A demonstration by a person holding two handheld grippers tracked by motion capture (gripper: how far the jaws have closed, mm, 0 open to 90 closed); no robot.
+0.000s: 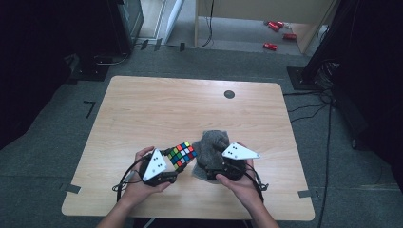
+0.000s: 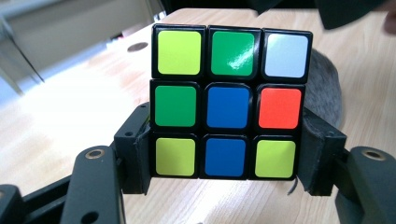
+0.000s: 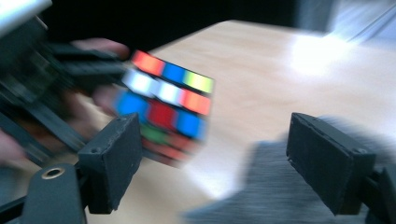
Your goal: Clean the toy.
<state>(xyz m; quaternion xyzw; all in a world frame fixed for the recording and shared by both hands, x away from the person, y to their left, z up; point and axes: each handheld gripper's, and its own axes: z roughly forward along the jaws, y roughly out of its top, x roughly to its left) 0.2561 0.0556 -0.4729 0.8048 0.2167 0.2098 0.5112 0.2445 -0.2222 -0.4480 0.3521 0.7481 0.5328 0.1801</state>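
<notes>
1. The wooden table has rounded corners and a small dark round cap near its far edge, right of the middle.
2. A grey cloth lies crumpled near the table's near edge, about midway along it. In the left gripper view it shows as a grey mound behind the cube.
3. The left gripper, held in the person's left hand, sits just left of the cloth near the near edge. Its jaws are clamped on the lower row of the Rubik's cube, one pad on each side.
4. The right gripper, held in the right hand, is over the cloth. Its jaws stand wide apart with nothing between them, the cloth blurred beneath.
5. The Rubik's cube is held clear of the tabletop, tilted, just beside the cloth's left side. The face toward the left gripper's camera has a blue centre. The right gripper view shows the cube blurred, ahead of its left jaw.
</notes>
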